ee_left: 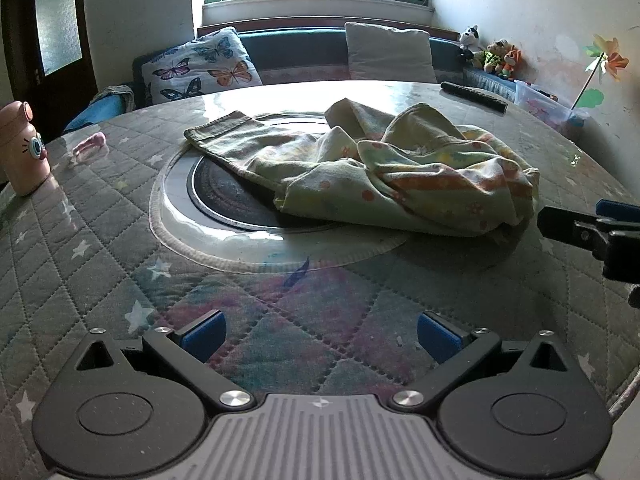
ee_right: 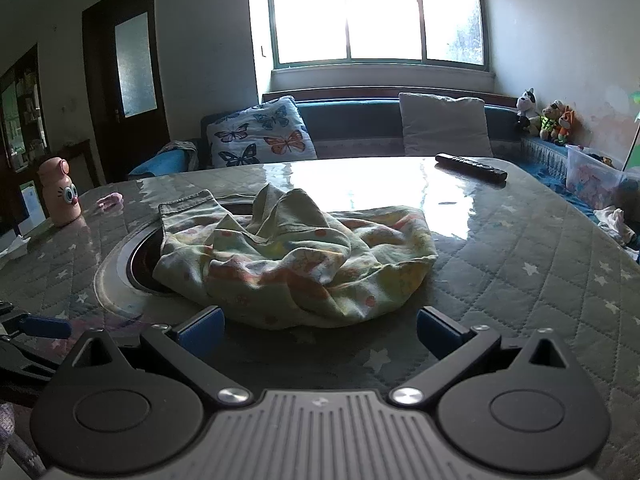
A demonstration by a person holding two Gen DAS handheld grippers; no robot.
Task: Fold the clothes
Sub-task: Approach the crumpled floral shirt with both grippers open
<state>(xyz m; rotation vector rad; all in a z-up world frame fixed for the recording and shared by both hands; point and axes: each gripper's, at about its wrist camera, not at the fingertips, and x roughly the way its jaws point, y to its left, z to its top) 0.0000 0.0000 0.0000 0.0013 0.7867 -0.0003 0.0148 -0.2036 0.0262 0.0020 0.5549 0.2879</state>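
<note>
A crumpled pale-yellow garment with a floral print (ee_left: 380, 168) lies in a heap on the round table, partly over a dark round inset (ee_left: 228, 196). It also shows in the right wrist view (ee_right: 296, 264). My left gripper (ee_left: 320, 336) is open and empty, over the quilted table cover well short of the garment. My right gripper (ee_right: 320, 330) is open and empty, right at the garment's near edge; it shows at the right edge of the left wrist view (ee_left: 580, 232).
A pink bottle (ee_left: 22, 148) stands at the table's left edge, with a small pink item (ee_left: 90, 146) near it. A black remote (ee_right: 472, 166) lies at the far right. A bench with cushions (ee_right: 272, 134) and plush toys (ee_right: 544, 118) runs behind the table.
</note>
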